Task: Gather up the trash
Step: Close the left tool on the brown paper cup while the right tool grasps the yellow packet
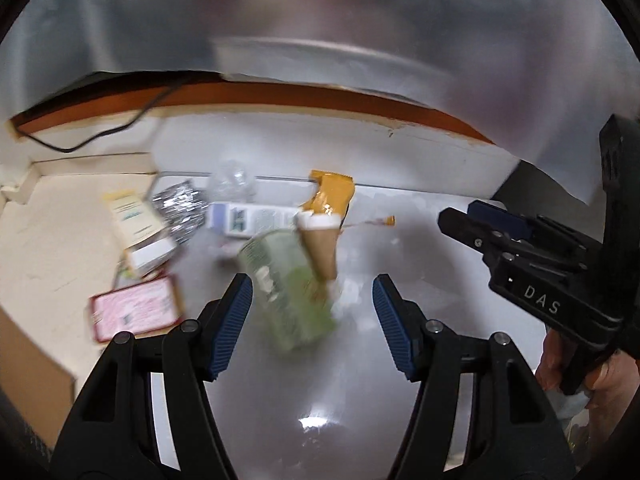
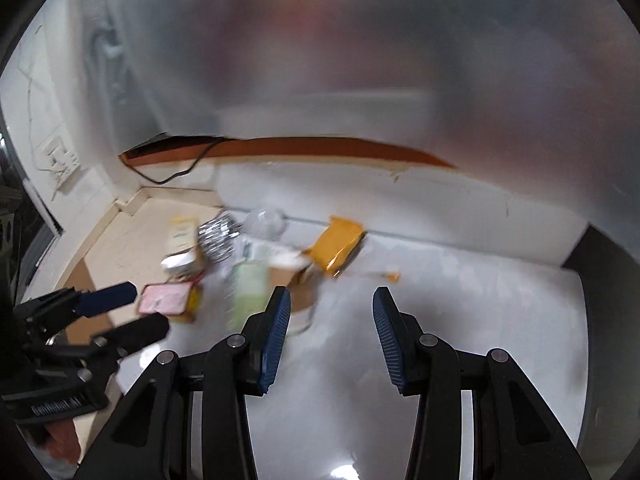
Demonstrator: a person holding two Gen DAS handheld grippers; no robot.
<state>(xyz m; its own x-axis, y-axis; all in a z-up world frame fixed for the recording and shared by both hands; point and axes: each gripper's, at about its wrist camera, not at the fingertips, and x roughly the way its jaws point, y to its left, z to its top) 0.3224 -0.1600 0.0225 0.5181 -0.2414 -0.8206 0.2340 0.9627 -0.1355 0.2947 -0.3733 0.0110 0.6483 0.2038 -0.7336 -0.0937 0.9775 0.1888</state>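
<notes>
A heap of trash lies on a white surface (image 1: 420,248), blurred by motion. It holds a green bottle (image 1: 288,292), a brown paper cup (image 1: 320,248), a yellow wrapper (image 1: 332,196), a white and purple box (image 1: 256,218), crumpled foil (image 1: 180,204) and a pink box (image 1: 136,312). My left gripper (image 1: 312,320) hangs open over the green bottle, with its pads clear of it. My right gripper (image 2: 332,320) is open and empty, to the right of the heap; the green bottle (image 2: 248,288) and yellow wrapper (image 2: 336,248) lie beyond its left finger. Each gripper shows in the other's view: right gripper (image 1: 460,216), left gripper (image 2: 148,312).
A white wall with a brown ledge (image 1: 280,94) and a black cable (image 1: 120,128) runs behind the heap. A hazy translucent sheet (image 1: 320,20) fills the top of both views. Beige floor and cardboard (image 1: 32,364) lie left. A dark edge (image 2: 612,320) bounds the right.
</notes>
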